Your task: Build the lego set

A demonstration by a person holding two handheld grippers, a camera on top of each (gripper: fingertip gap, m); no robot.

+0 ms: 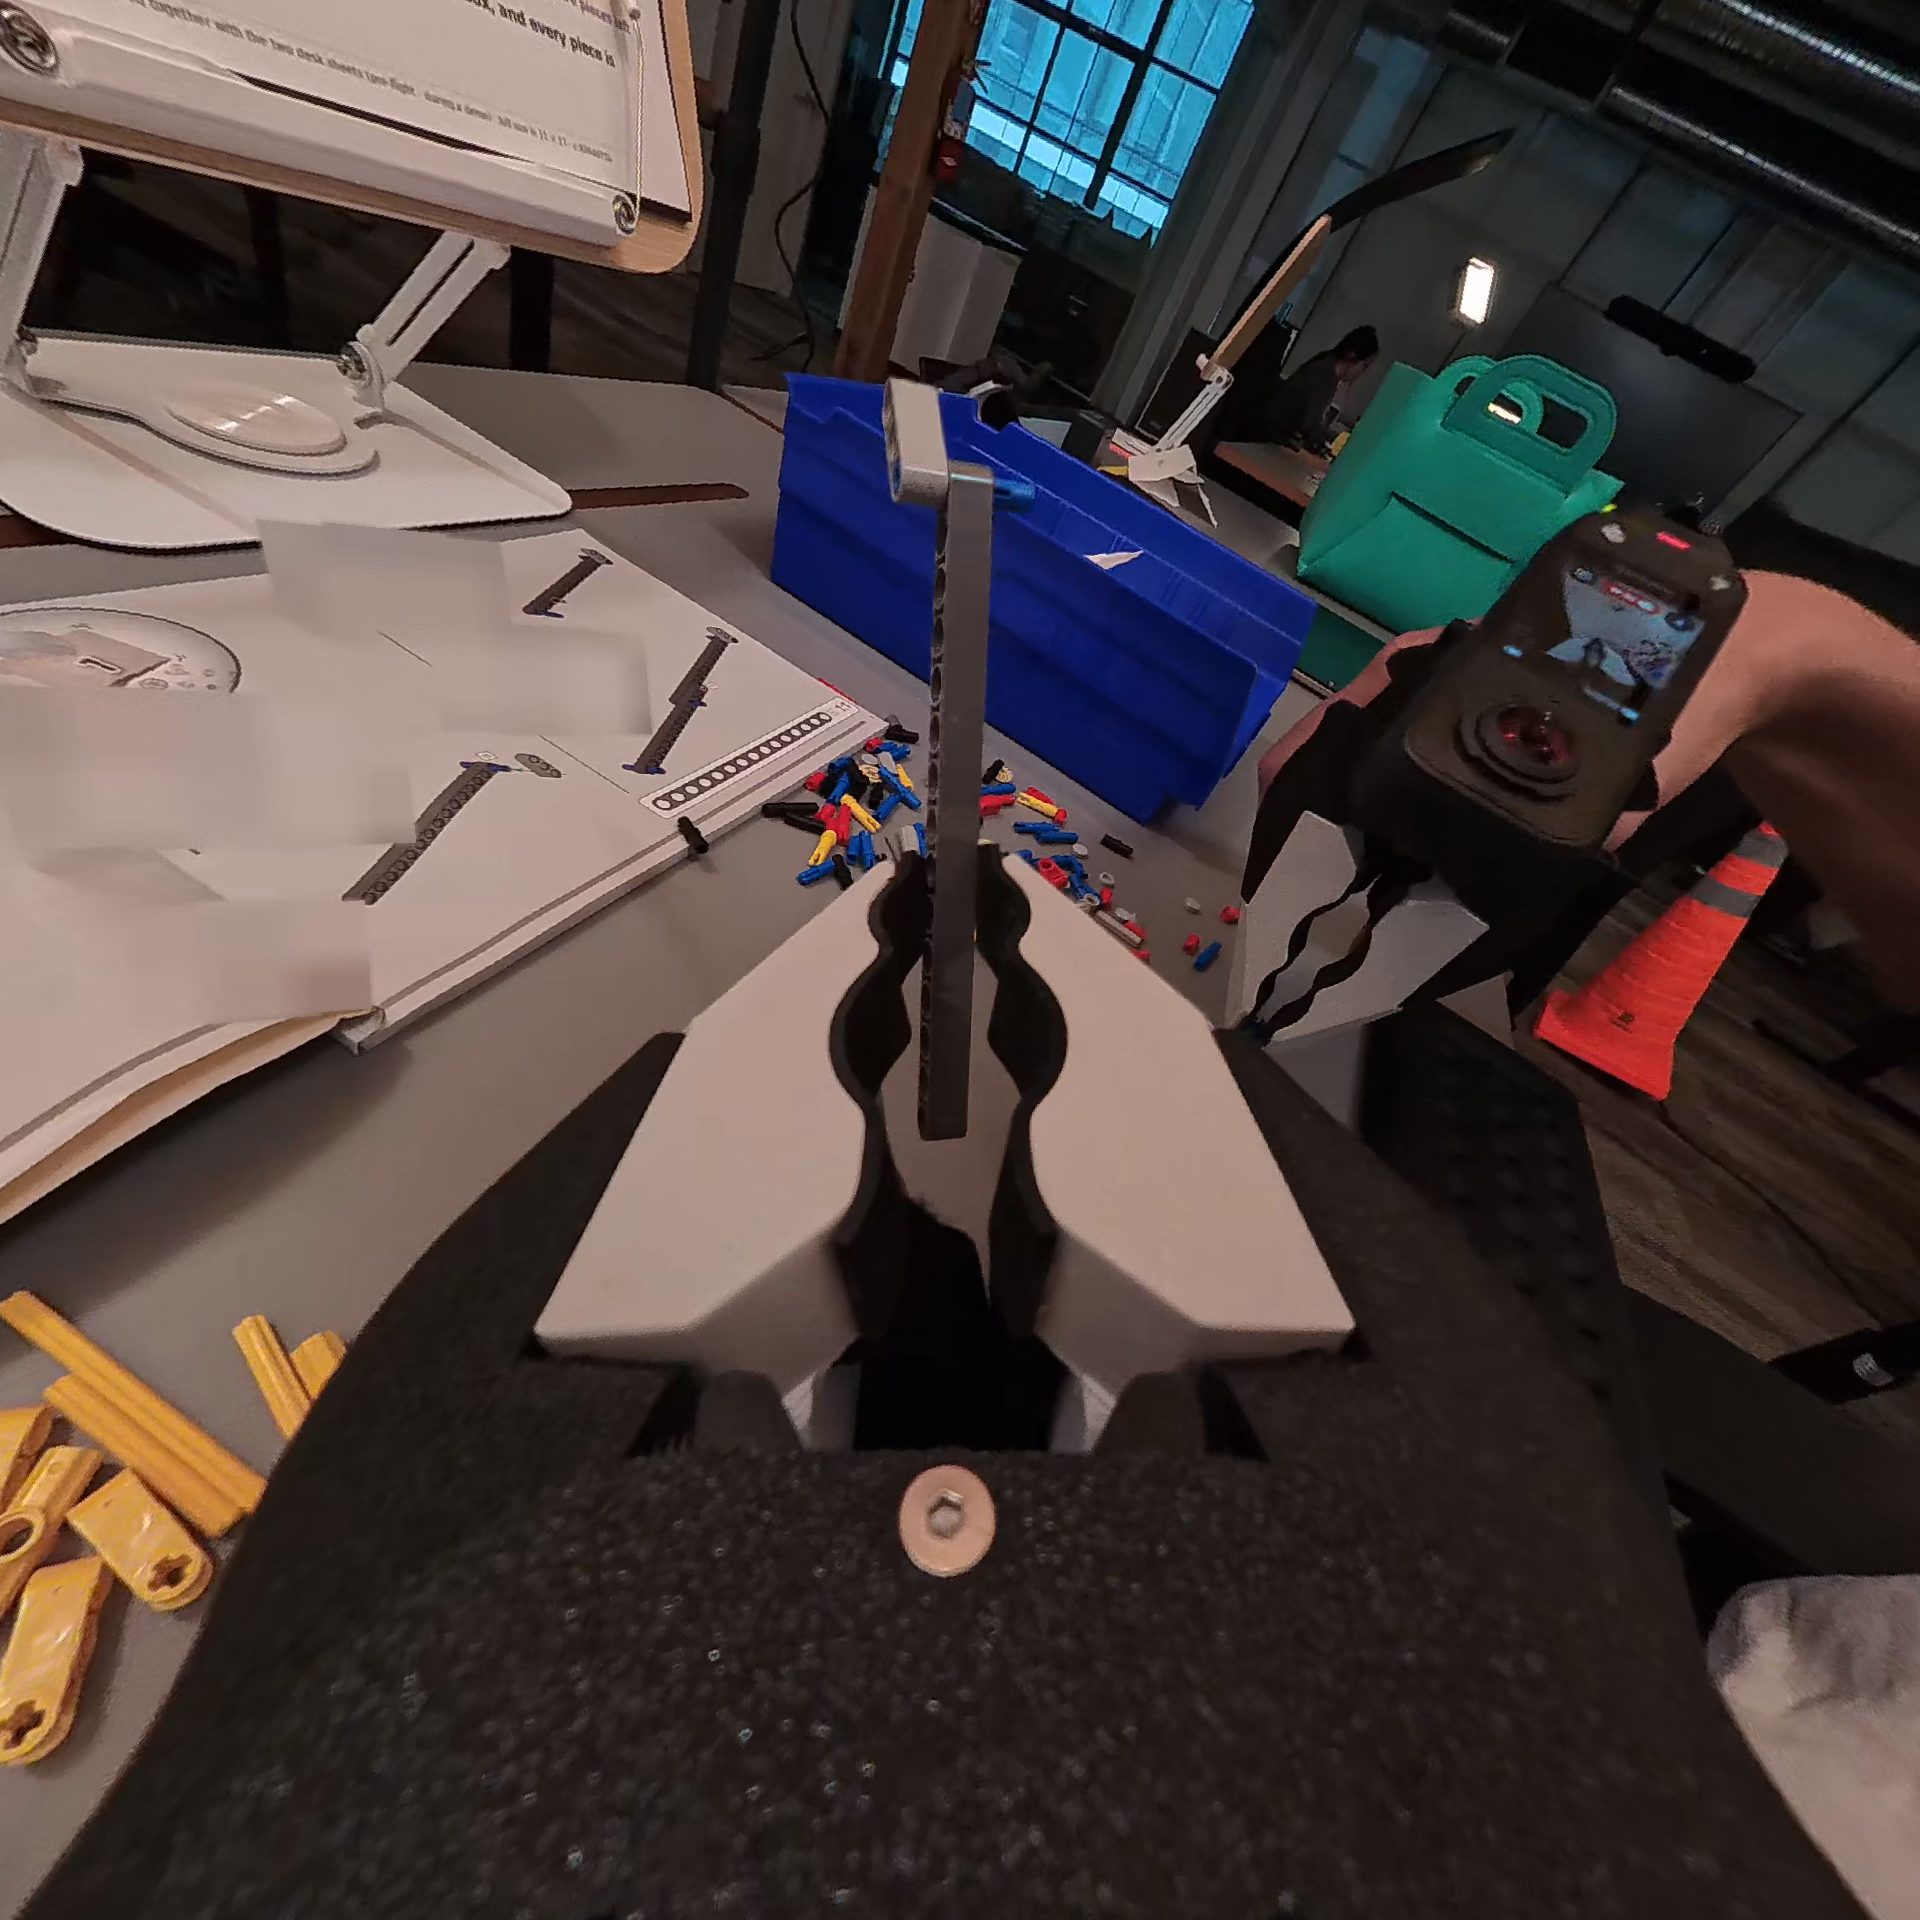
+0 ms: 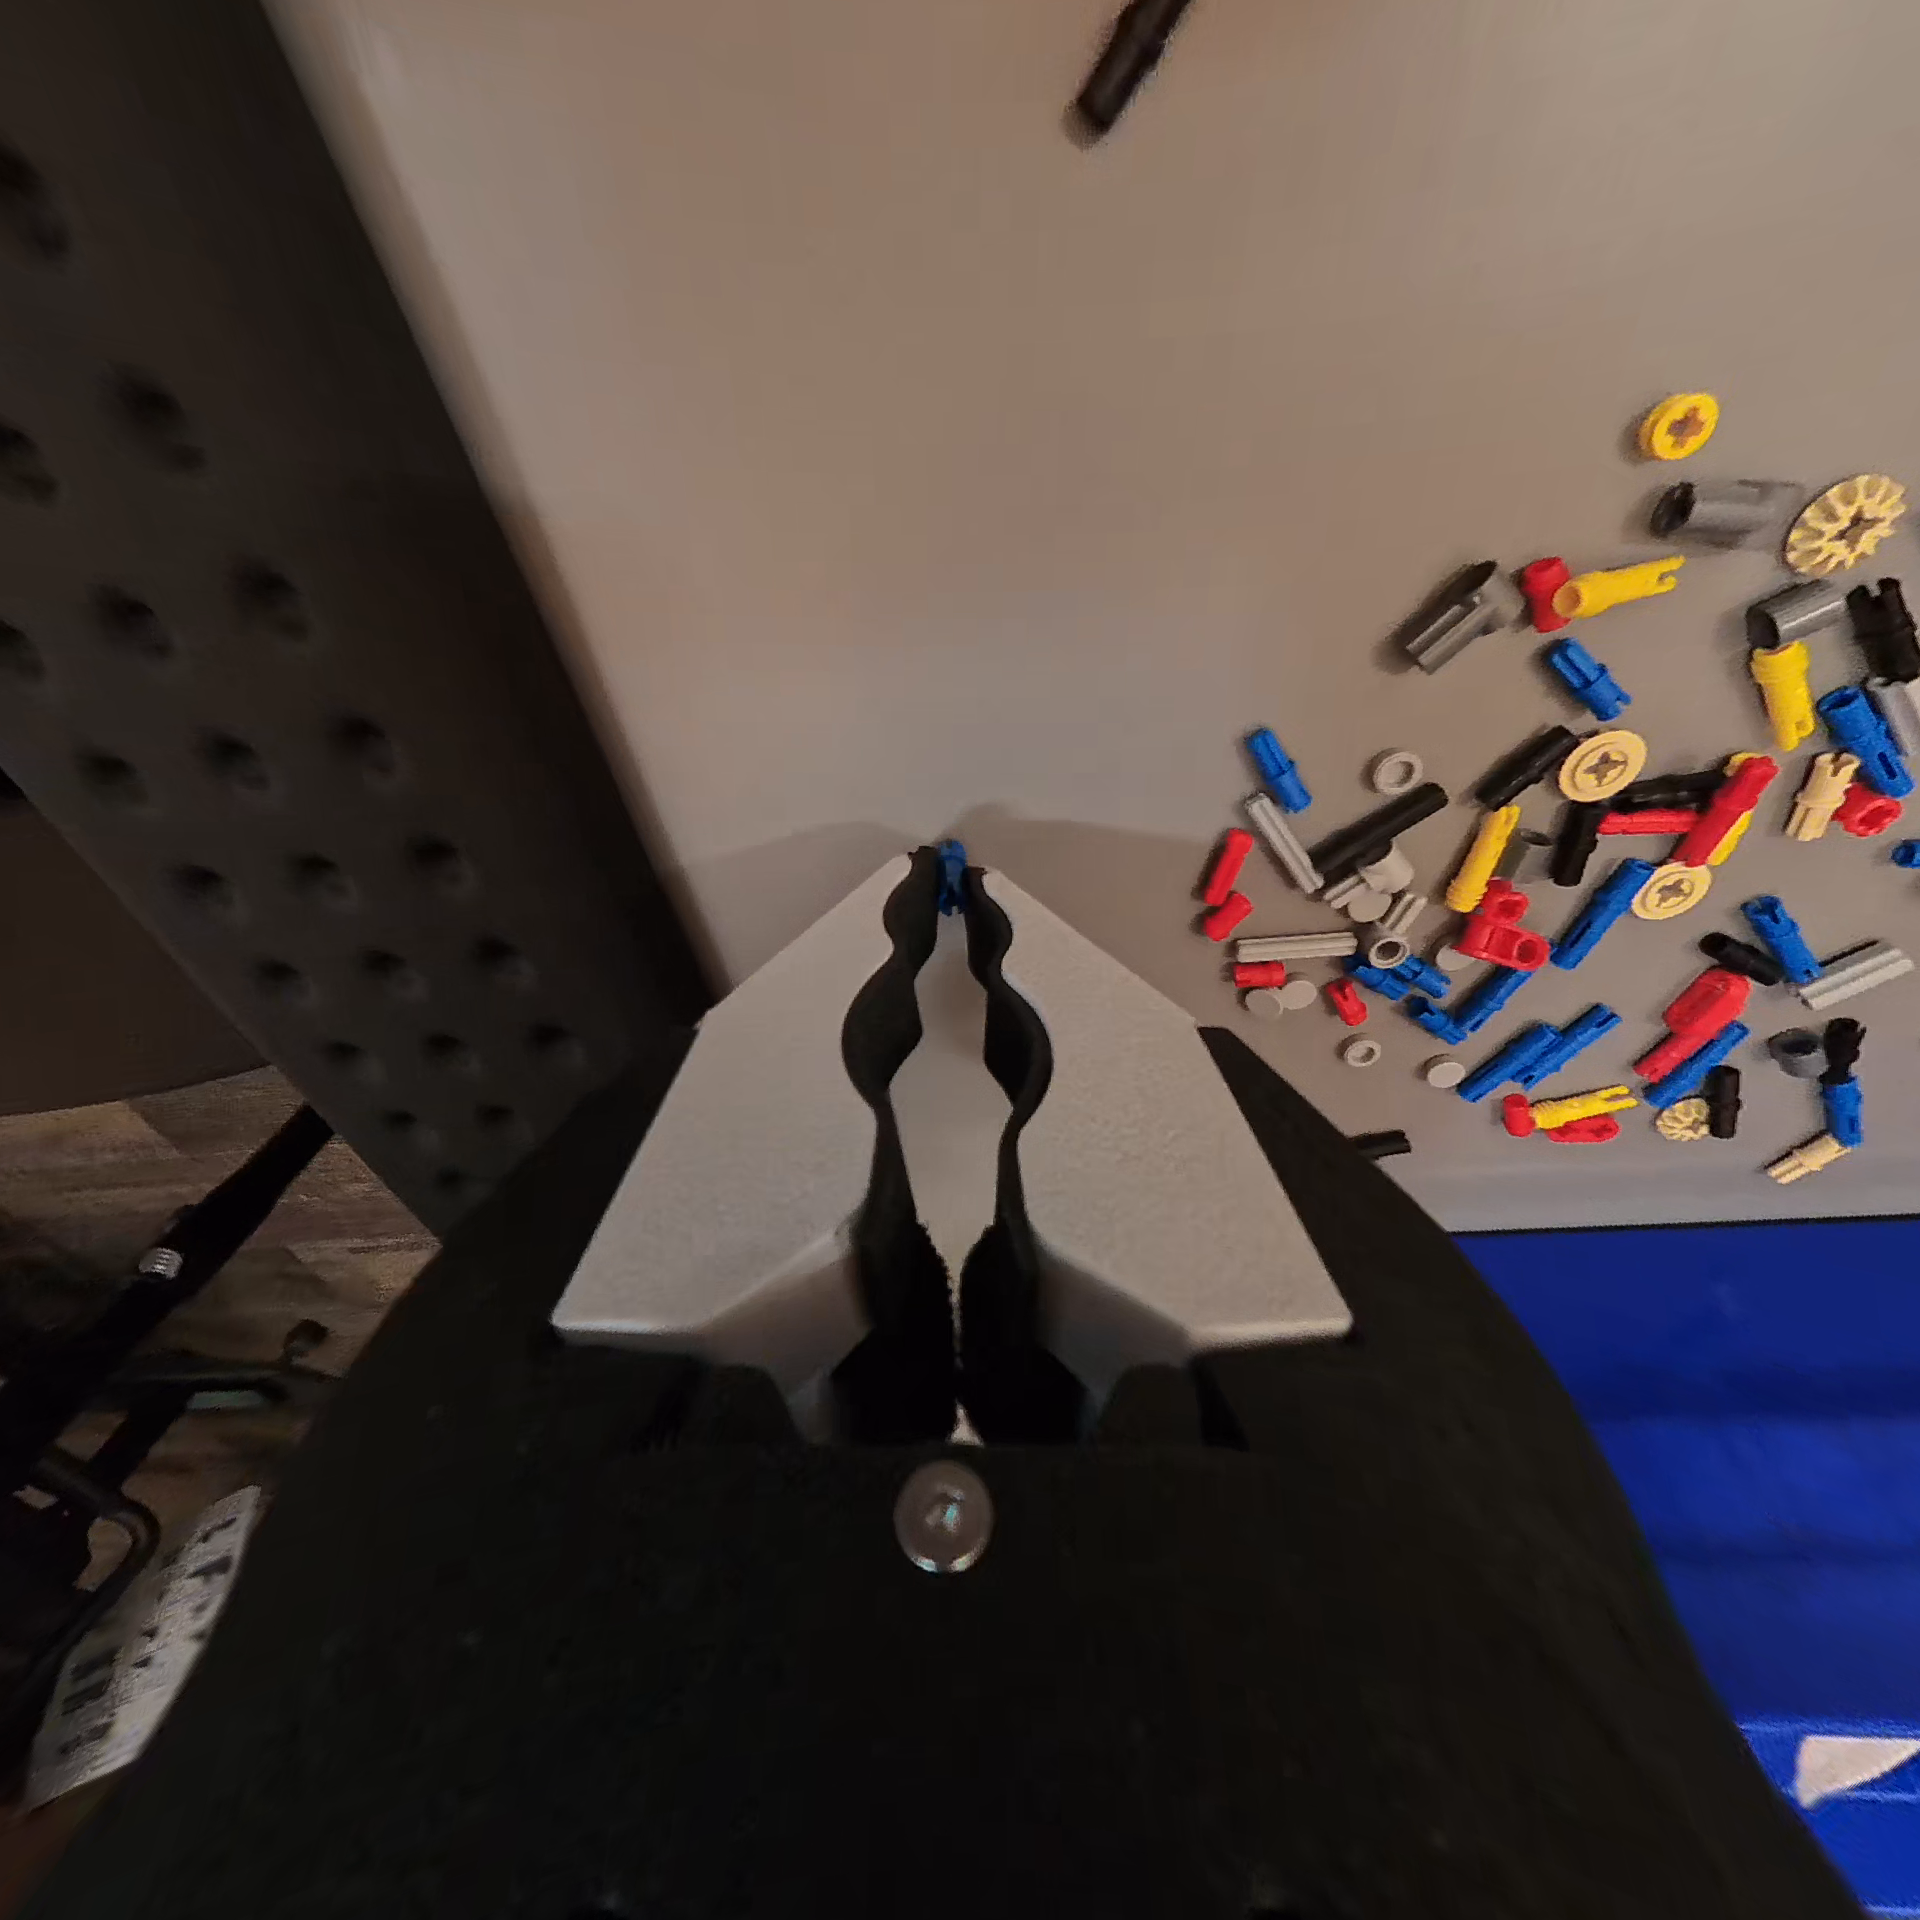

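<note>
My left gripper (image 1: pixel 948 883) is shut on a long dark grey beam (image 1: pixel 958 769) and holds it upright above the table. A short light grey beam (image 1: pixel 914 442) is pinned to its top end, with a blue pin (image 1: pixel 1013 488) sticking out there. My right gripper (image 2: pixel 943 878) is shut on a small blue pin (image 2: pixel 949 871) at its fingertips, just above the grey table (image 2: pixel 935 468). The right gripper also shows in the left wrist view (image 1: pixel 1262 1023), low at the right. A pile of small coloured pins (image 2: pixel 1621 862) lies to its right.
An open instruction booklet (image 1: pixel 468 790) lies at the left, with a white stand (image 1: pixel 260 436) behind it. A blue bin (image 1: pixel 1091 634) stands beyond the pin pile (image 1: pixel 883 800). Yellow beams (image 1: pixel 114 1475) lie at the near left. A green bag (image 1: pixel 1455 488) and an orange cone (image 1: pixel 1662 956) are at the right.
</note>
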